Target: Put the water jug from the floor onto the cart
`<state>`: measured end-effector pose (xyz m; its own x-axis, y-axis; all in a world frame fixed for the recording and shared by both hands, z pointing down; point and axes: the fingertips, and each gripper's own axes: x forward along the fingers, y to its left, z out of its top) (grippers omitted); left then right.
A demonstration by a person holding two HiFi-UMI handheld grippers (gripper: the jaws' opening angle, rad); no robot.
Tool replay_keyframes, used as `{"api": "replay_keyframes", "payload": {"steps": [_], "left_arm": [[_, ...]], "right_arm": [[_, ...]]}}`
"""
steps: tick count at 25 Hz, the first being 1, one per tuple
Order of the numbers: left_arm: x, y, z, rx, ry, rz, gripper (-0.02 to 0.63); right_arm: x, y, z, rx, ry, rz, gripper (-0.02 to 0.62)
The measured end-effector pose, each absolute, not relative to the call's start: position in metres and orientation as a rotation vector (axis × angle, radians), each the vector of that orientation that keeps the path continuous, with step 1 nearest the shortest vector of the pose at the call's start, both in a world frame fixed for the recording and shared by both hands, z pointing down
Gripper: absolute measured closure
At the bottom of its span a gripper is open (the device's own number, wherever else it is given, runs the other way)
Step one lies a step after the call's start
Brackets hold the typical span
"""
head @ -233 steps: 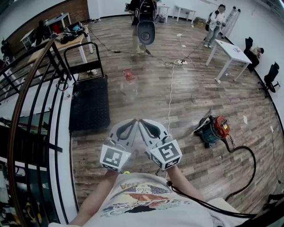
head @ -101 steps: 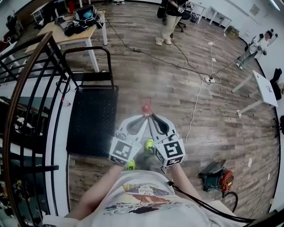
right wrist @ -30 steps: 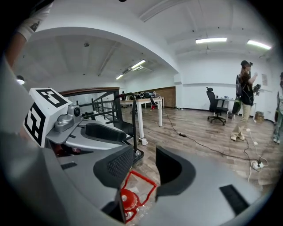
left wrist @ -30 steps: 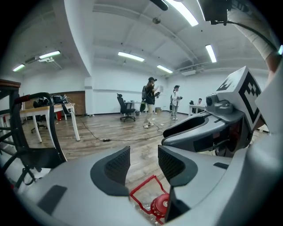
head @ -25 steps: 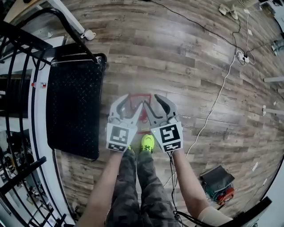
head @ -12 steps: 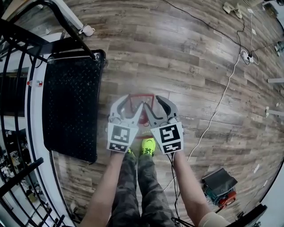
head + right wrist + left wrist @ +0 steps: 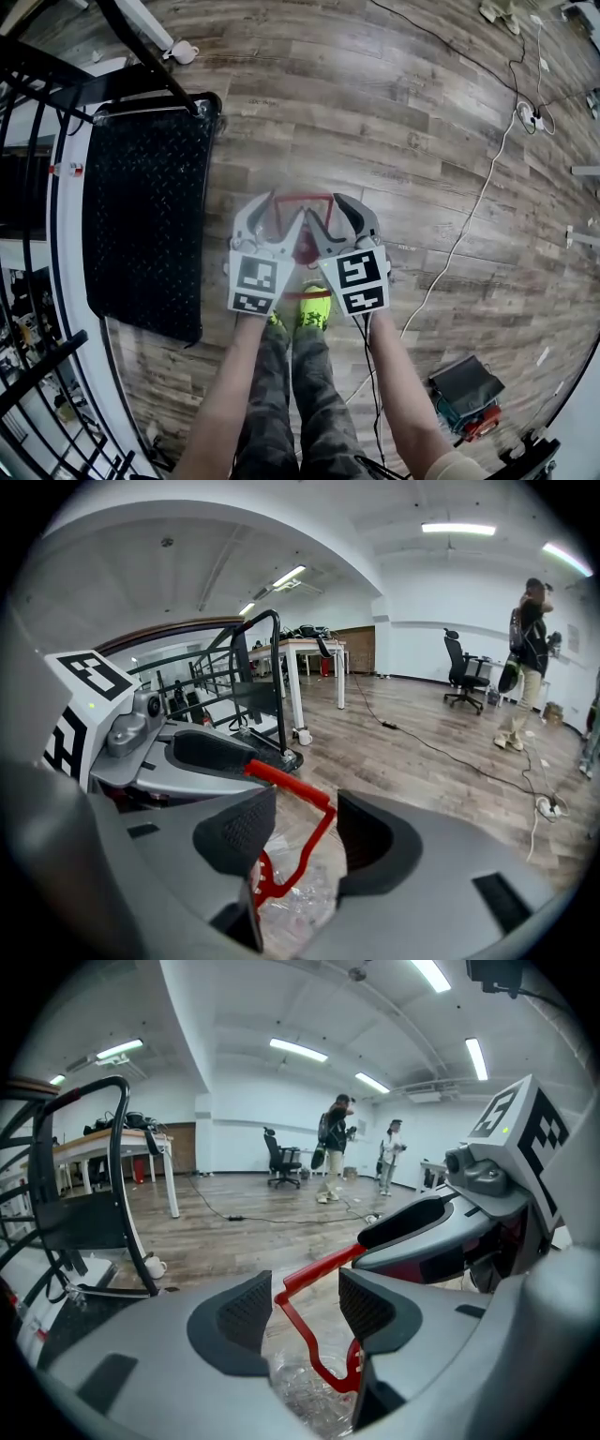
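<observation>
Both left hand-held gripper [image 7: 305, 1309] and right hand-held gripper [image 7: 306, 832] apart, opening, astride red handle [image 7: 323, 1262] of upright water jug [image 7: 302, 1387]

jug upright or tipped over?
Upright. The head view looks straight down on the red cap of the jug, and the red handle stands raised above the clear body.

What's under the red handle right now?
The clear water jug, its plastic showing below the handle. The left gripper and right gripper, jaws opening with the handle between them, cover its body in the head view.
</observation>
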<state>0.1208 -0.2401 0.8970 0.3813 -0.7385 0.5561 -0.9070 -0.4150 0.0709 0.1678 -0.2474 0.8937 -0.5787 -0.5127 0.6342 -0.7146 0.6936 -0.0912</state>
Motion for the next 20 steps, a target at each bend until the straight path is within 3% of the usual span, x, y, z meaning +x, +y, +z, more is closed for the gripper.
{"api": "replay_keyframes", "payload": {"steps": [17,20], "left_arm": [[0.115,-0.261,0.935,2.246,-1.36,0.641,0.41],[0.119,-0.261,0.941,2.244,-1.317,0.666,0.41]], "right_arm": [[0.162,-0.269,0.94,0.931,-2.23,0.547,0.408],[0.158,-0.27,0.942,0.919,-2.24,0.556,0.463]]}}
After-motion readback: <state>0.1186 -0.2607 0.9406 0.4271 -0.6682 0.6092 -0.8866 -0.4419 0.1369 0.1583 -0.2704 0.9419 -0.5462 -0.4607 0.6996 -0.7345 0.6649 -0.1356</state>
